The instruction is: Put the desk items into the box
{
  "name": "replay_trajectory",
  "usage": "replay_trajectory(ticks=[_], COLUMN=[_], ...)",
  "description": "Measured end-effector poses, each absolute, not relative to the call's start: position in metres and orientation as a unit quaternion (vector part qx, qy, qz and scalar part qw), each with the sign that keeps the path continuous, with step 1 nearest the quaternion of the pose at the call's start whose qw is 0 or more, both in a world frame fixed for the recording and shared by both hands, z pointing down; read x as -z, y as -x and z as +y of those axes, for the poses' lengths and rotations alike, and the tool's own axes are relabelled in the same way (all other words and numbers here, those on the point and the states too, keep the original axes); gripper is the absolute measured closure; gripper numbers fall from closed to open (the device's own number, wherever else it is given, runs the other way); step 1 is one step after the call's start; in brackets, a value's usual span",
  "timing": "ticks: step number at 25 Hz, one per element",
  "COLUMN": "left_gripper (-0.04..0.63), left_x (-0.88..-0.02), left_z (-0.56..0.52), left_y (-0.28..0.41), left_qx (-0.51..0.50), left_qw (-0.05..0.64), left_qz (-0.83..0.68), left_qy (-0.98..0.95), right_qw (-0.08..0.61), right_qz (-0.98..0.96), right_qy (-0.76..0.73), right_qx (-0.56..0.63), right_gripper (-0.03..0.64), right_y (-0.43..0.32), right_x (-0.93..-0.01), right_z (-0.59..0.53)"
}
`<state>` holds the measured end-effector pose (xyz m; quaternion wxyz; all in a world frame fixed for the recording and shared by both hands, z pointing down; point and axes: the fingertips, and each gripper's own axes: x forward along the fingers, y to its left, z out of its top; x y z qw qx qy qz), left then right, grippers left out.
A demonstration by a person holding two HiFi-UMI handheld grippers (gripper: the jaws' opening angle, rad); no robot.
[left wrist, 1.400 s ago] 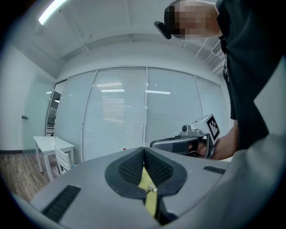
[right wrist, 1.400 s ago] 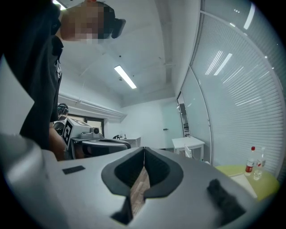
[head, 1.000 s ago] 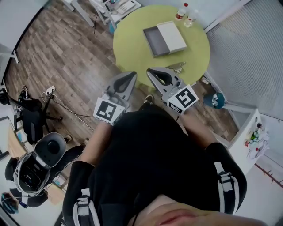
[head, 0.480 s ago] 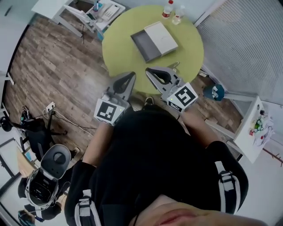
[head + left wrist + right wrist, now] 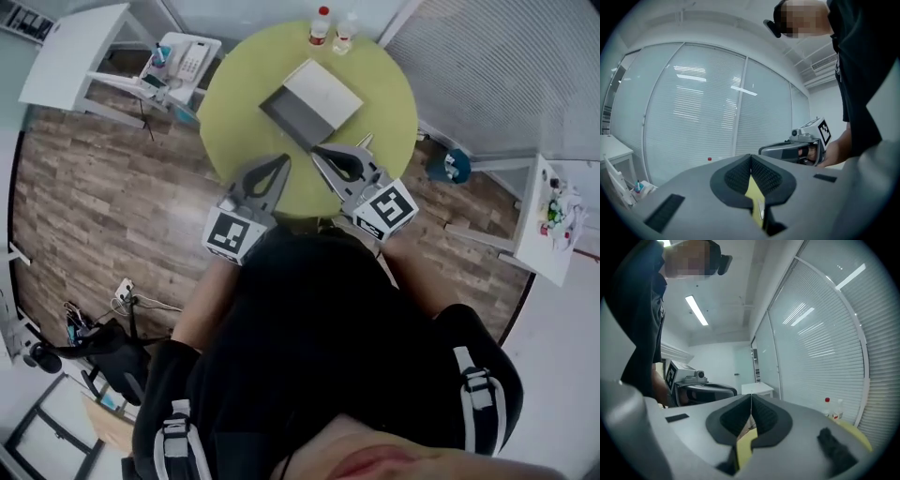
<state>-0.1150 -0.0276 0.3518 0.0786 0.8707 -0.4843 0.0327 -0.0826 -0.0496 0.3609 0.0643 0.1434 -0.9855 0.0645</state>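
A round yellow-green table (image 5: 244, 103) carries an open box, a grey tray (image 5: 292, 117) with its white lid (image 5: 324, 90) lying alongside. A small metallic item (image 5: 363, 142) lies at the table's near right edge, too small to identify. My left gripper (image 5: 283, 158) and right gripper (image 5: 316, 150) are side by side at the table's near edge, just short of the tray. Both are shut with nothing between the jaws, as seen in the left gripper view (image 5: 751, 157) and the right gripper view (image 5: 751, 396). Each view shows the other gripper beside it.
Two small bottles (image 5: 322, 25) stand at the table's far edge, also visible in the right gripper view (image 5: 828, 405). A white side table with a telephone (image 5: 187, 61) is at far left. A blue object (image 5: 450, 167) and a white shelf (image 5: 553, 225) sit right. Glass walls with blinds surround the room.
The table and box have come nearer and more centred under my view; both gripper tips now reach the table's near edge. Both grippers remain shut and empty.
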Motion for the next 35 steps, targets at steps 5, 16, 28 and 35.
replay_trajectory(ticks=[5,16,28,35], left_gripper=[0.583,0.583,0.583,0.583], left_x=[-0.358,-0.404,-0.506,-0.572], left_z=[-0.053,-0.081,-0.122,-0.135], left_y=[0.134,0.095,0.005,-0.037], left_qx=[-0.042,-0.064,-0.106,-0.139], left_qw=[0.077,0.083,0.126,0.134], left_qz=[-0.414,-0.279,-0.248,-0.234], left_qy=[-0.906,-0.955,-0.955,-0.953], right_qw=[0.068,0.104,0.136,0.137], right_qz=[-0.968,-0.891,-0.803,-0.771], right_qy=[-0.23,-0.42,-0.533,-0.551], right_qx=[-0.08,-0.136,-0.228,-0.287], right_gripper=[0.6,0.598,0.598,0.598], right_y=[0.095,0.032,-0.086,-0.117], right_x=[-0.37,-0.436,-0.559,-0.624], right_z=[-0.071,-0.085,-0.11,-0.121])
